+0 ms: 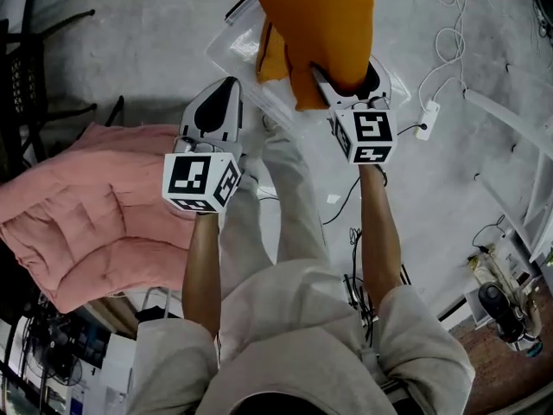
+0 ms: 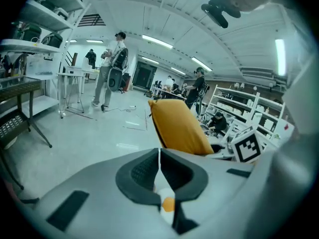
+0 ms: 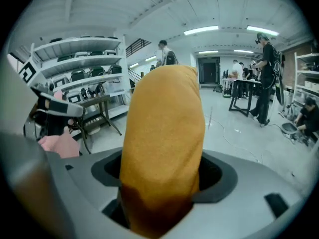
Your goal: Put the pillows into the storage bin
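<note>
Between the jaws of your right hand-held gripper (image 1: 350, 80) sits a plump orange fabric pillow (image 1: 320, 24). The jaws are closed on its lower end, and the fabric bulges out on both sides of the pads. In the right gripper view the orange fabric pillow (image 3: 164, 133) rises straight ahead of the right hand-held gripper (image 3: 162, 183) and fills the middle of the view.

Just beneath and beyond that hand-held gripper lies a clear plastic storage bin (image 1: 233, 54) on the grey concrete floor (image 1: 130, 50). The pillow hangs over the bin and covers most of it, so you cannot tell from the head view whether the pillow touches it.

Your left hand-held gripper (image 1: 226, 89) is beside the right one, to its left and a little nearer to you. Its jaws are pressed together with nothing between them, as the left gripper view shows (image 2: 159, 166). From there the orange pillow (image 2: 179, 128) stands ahead and slightly to the right.

Left of your left hand-held gripper, well apart from the bin, lies a pink quilted pillow (image 1: 95, 214).

Right of your right hand-held gripper, a white power strip (image 1: 428, 115) rests on the floor.
</note>
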The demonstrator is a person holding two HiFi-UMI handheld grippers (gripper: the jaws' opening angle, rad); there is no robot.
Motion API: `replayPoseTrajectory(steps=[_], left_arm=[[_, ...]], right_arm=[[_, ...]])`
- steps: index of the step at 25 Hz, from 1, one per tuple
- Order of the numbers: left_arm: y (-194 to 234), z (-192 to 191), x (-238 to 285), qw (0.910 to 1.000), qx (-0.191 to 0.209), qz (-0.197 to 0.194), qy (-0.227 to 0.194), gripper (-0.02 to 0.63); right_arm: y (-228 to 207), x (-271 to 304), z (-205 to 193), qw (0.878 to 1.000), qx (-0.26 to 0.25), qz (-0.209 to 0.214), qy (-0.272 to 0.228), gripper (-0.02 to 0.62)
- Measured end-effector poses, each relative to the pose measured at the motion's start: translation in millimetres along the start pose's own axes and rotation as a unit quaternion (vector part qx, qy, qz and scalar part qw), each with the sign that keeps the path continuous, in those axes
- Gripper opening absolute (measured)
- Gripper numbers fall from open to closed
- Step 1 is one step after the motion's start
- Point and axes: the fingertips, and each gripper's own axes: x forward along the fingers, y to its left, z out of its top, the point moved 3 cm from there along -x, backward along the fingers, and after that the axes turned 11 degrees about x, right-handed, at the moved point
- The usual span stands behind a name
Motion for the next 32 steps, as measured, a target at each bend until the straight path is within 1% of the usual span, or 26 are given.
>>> replayPoseTrajectory(steps=[2, 5, 9, 15, 17, 19, 21, 22, 23, 24, 25, 26, 30, 32], left_arm=[[-11.1, -7.8, 14.1, 0.9999, 0.002, -0.011, 0.01, 0.017], [-19.6, -22.7, 25.7, 0.9994, 0.004, -0.023, 0.024, 0.015], [-17.7, -46.2, 30.8, 0.9989, 0.004, -0.025, 0.04, 0.017], [-6.5, -74.7, 26.9, 0.9982, -0.005, -0.016, 0.058, 0.015], [-3.4, -82.7, 26.1, 0.9979, -0.006, -0.015, 0.063, 0.017], [-1.9, -87.9, 24.7, 0.9977, -0.006, -0.015, 0.067, 0.017], [-1.1, -89.6, 22.7, 0.9976, -0.006, -0.015, 0.068, 0.017], [-0.5, -89.5, 21.5, 0.9976, -0.005, -0.015, 0.067, 0.015], [0.3, -89.2, 20.4, 0.9977, -0.005, -0.014, 0.067, 0.017], [1.3, -88.6, 19.2, 0.9977, -0.004, -0.014, 0.066, 0.017], [2.1, -87.8, 18.0, 0.9978, -0.004, -0.013, 0.064, 0.015], [2.7, -86.8, 16.8, 0.998, -0.005, -0.012, 0.062, 0.017], [-0.5, -79.7, 7.7, 0.9984, -0.008, -0.01, 0.056, 0.015], [-2.7, -74.7, 0.7, 0.9985, -0.008, -0.01, 0.052, 0.017]], right_arm=[[-20.2, 5.4, -36.8, 0.999, 0.012, -0.015, 0.033, 0.374], [-41.2, 16.6, -100.7, 0.995, 0.039, -0.031, 0.087, 0.374], [-56.5, 36.6, -184.6, 0.983, 0.073, -0.04, 0.162, 0.377], [-67.9, 57.7, -282.0, 0.955, 0.118, -0.051, 0.268, 0.385], [-71.1, 64.3, -310.9, 0.942, 0.134, -0.058, 0.301, 0.387], [-73.1, 65.5, -334.6, 0.927, 0.145, -0.068, 0.339, 0.396], [-75.3, 62.6, -346.7, 0.914, 0.145, -0.078, 0.371, 0.428], [-76.4, 61.9, -351.1, 0.91, 0.144, -0.082, 0.381, 0.445], [-77.2, 61.8, -354.2, 0.908, 0.142, -0.085, 0.385, 0.478], [-78.0, 62.1, -354.7, 0.908, 0.14, -0.087, 0.384, 0.5], [-78.7, 62.5, -352.2, 0.911, 0.137, -0.089, 0.379, 0.498], [-79.0, 63.3, -347.5, 0.915, 0.134, -0.089, 0.37, 0.479], [-69.1, 66.0, -323.9, 0.932, 0.138, -0.061, 0.328, 0.46], [-59.8, 62.6, -304.1, 0.945, 0.125, -0.047, 0.3, 0.446]])
